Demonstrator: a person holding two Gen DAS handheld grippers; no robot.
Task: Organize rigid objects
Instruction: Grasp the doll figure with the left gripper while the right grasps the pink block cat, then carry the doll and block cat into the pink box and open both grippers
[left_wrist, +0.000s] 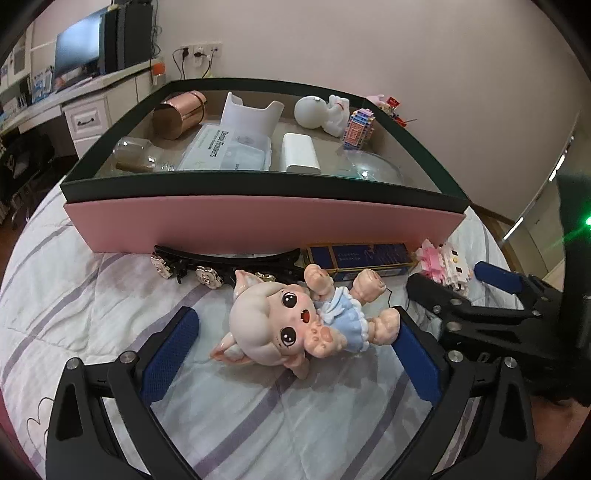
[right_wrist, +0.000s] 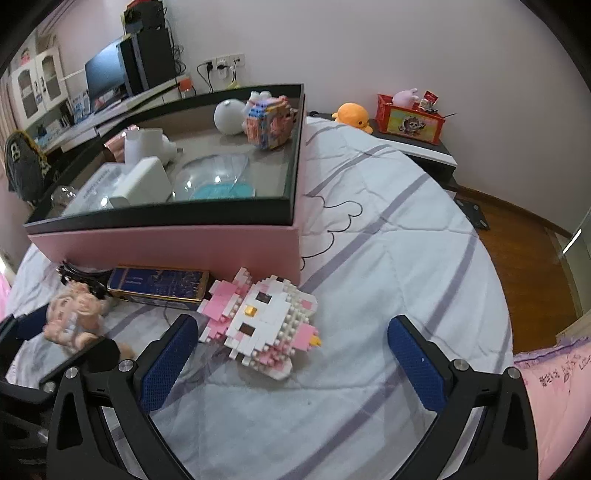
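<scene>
A pink doll in a blue dress (left_wrist: 295, 325) lies on the bed between the open fingers of my left gripper (left_wrist: 295, 325); it shows blurred in the right wrist view (right_wrist: 74, 317). A pink-and-white brick cat figure (right_wrist: 262, 321) lies just ahead of my open, empty right gripper (right_wrist: 291, 343), nearer its left finger; it also shows in the left wrist view (left_wrist: 443, 266). The pink box with a dark green rim (left_wrist: 258, 221) (right_wrist: 166, 243) stands behind and holds several items.
A dark blue flat box (left_wrist: 362, 258) (right_wrist: 159, 286) and a black hair clip with flower ornaments (left_wrist: 221, 264) lie against the box front. The striped bedspread (right_wrist: 388, 240) stretches to the right. A bedside shelf with an orange plush (right_wrist: 351, 116) and a red box (right_wrist: 410, 118) stands at the back.
</scene>
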